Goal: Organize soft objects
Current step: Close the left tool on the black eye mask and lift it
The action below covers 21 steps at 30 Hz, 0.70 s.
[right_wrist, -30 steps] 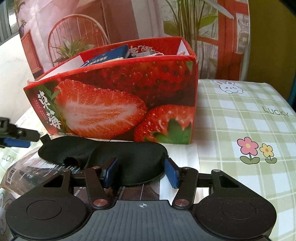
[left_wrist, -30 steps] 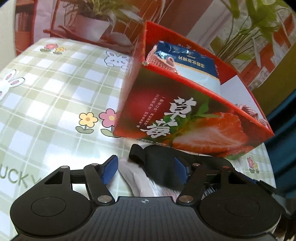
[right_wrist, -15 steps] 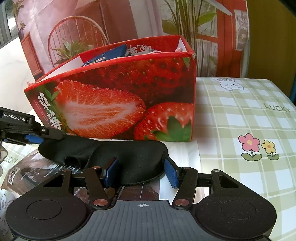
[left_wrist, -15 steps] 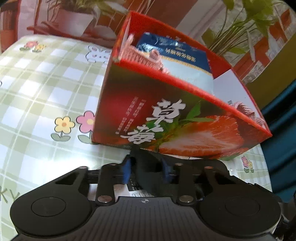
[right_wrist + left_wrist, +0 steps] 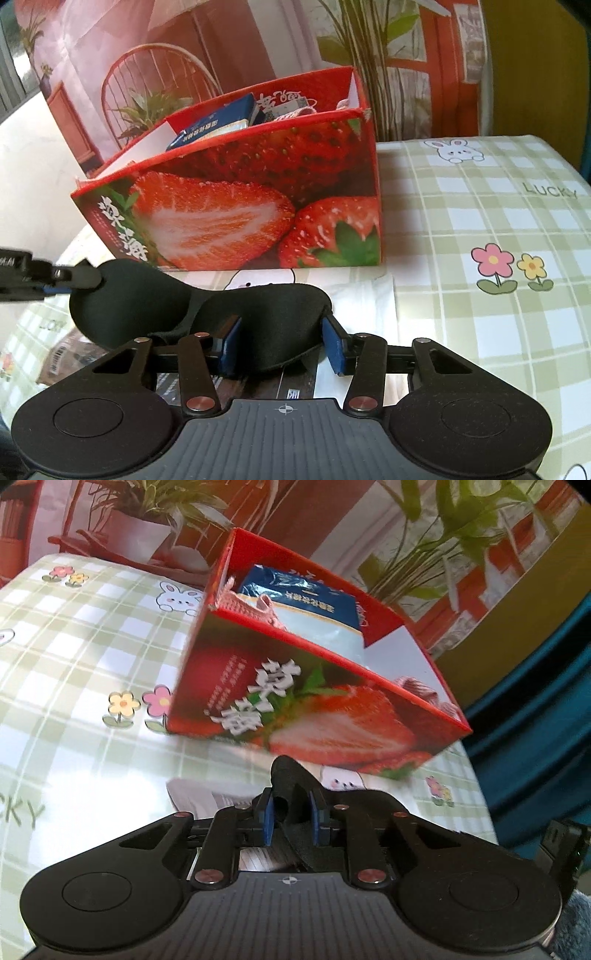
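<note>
A black padded eye mask (image 5: pixel 207 314) hangs lifted just in front of the red strawberry box (image 5: pixel 258 206). My left gripper (image 5: pixel 290 818) is shut on the mask's left end (image 5: pixel 291 794); it shows at the left edge of the right wrist view (image 5: pixel 55 275). My right gripper (image 5: pixel 282 345) is around the mask's right lobe, with its blue pads (image 5: pixel 332 345) close to the fabric; whether they press it is unclear. The box (image 5: pixel 314 701) holds a blue packet (image 5: pixel 306 598), a pink knitted item (image 5: pixel 255 607) and other soft things.
A green checked tablecloth (image 5: pixel 480 206) with flowers and rabbits covers the table. Flat printed packets (image 5: pixel 62 354) lie under the mask, in front of the box. A printed backdrop with plants and a chair stands behind the box. The table's far right edge drops to a blue surface (image 5: pixel 535 720).
My left gripper closed on the mask's left end and lifted it off the table. The right gripper's pads moved closer together around the mask's right lobe.
</note>
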Motion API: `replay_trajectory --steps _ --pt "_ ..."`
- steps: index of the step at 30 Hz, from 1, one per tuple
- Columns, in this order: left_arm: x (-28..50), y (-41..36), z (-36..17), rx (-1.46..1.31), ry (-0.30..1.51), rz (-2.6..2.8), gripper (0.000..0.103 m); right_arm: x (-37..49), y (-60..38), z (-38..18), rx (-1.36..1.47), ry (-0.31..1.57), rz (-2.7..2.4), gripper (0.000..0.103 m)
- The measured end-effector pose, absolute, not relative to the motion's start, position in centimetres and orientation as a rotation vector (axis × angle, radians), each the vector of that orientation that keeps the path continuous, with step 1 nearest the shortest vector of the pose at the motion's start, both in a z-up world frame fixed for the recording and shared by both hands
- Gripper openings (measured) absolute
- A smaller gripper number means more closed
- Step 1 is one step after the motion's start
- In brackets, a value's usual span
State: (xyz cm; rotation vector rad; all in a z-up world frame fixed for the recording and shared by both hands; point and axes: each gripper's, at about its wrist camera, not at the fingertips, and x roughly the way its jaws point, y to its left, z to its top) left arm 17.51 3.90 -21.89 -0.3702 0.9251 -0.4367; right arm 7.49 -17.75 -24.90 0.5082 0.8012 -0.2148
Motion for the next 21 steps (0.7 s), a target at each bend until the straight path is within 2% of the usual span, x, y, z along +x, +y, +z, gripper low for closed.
replay_trajectory --steps 6,17,19,21 --pt "16.9 4.3 -22.8 -0.369 0.945 -0.402 0.02 7.3 -18.1 -24.8 0.523 0.805 -0.21 0.044" --pt "16.8 4.2 -22.7 -0.329 0.931 -0.413 0.02 8.3 -19.8 -25.9 0.546 0.827 -0.217 0.051" --pt "16.9 4.3 -22.9 -0.327 0.931 -0.413 0.02 8.6 -20.2 -26.2 0.563 0.825 -0.208 0.05" --pt "17.0 4.3 -22.9 -0.327 0.93 -0.41 0.02 8.8 -20.3 -26.2 0.566 0.826 -0.203 0.045"
